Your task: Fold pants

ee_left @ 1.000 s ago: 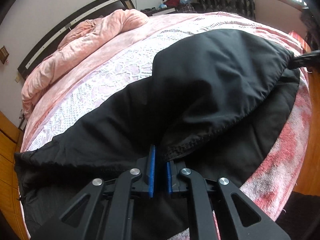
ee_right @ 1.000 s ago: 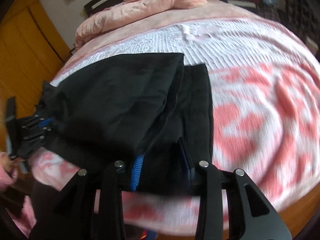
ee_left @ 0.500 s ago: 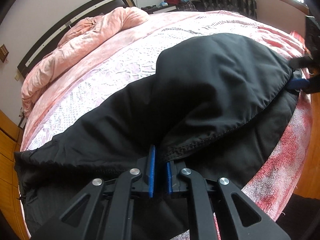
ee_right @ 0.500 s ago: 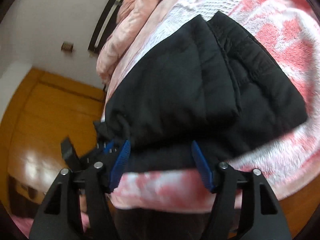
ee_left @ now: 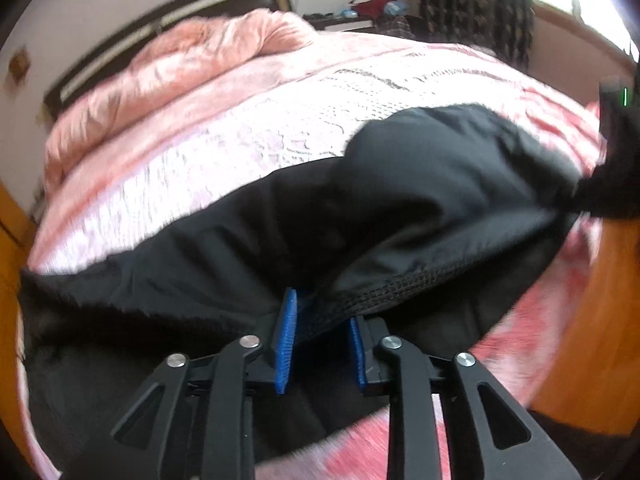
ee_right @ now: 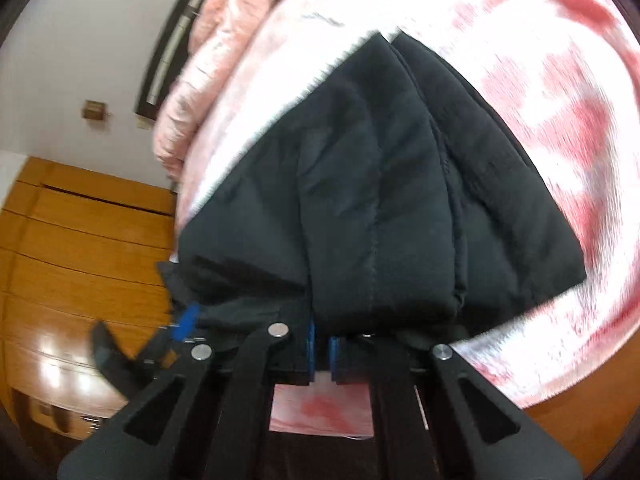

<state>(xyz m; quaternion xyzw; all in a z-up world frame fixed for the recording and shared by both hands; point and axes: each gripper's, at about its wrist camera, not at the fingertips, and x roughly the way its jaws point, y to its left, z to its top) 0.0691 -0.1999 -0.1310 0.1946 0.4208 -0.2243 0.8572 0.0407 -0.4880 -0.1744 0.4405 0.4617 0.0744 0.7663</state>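
Left gripper (ee_left: 322, 332) jaws now parted around pants (ee_left: 400, 200) hem, right gripper (ee_right: 321, 344) newly clamped on fabric.

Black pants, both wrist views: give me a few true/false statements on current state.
1. The pants lie on a bed with a pink cover. True.
2. The left gripper is clamped tight on the hem. False: its blue pads stand apart, with cloth loosely between them.
3. The right gripper has its pads nearly together at the pants' edge. True.
4. The pants are spread flat in one layer. False: they are folded over, layers stacked.
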